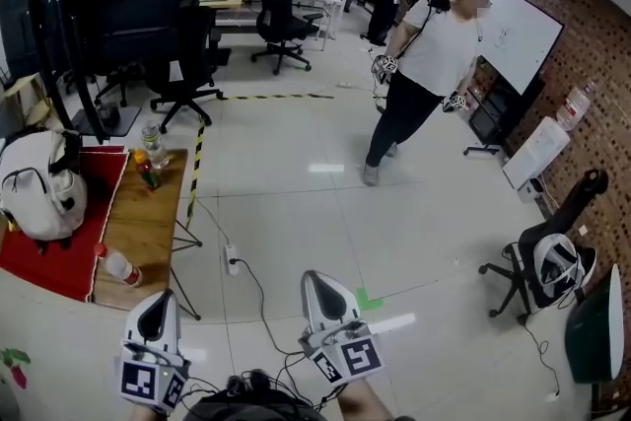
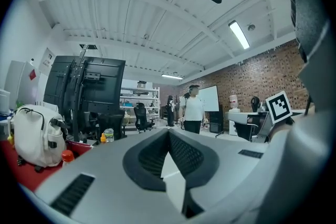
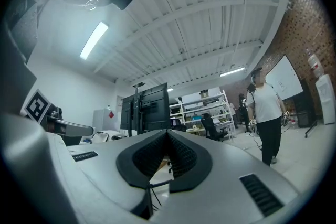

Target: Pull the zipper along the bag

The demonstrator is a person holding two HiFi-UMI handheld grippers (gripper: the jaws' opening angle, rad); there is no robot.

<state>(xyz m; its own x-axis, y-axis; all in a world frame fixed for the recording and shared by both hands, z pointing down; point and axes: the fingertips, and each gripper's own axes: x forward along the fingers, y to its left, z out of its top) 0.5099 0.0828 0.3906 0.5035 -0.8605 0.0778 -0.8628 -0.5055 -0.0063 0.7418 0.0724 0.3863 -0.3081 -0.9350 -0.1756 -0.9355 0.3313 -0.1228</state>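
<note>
A: Where's the bag [image 1: 39, 187]?

B: At the far left, on a red mat [image 1: 69, 256] that covers the left part of the table [image 1: 148, 222]. It's white and sits as a rounded lump with a dark strap over the top. I can't make out the zipper from here, so I can't tell which way its line runs.

A: And the jaws?

B: The left gripper [image 1: 158, 303] and the right gripper [image 1: 320, 286] are both low in the head view and point out across the floor, not at the bag. Each gripper's own view shows its pads pressed together with nothing between them, so both are closed and empty.

A: Which hand is nearer?

B: The left one. It sits just off the near end of the table, and the bag lies up and to its left, well apart from it. The right gripper is further off again, on the other side of the left. I'd say both have to swing left before anything can be gripped.

A: What's the count?

B: There's one bag, one mat and two grippers. There are three bottles: two upright [image 1: 150, 145] near the table's far end, beside the mat, and one with a red cap lying down [image 1: 116, 263] at the mat's near edge. One person in a white top [image 1: 434, 54] stands out on the floor.
</note>
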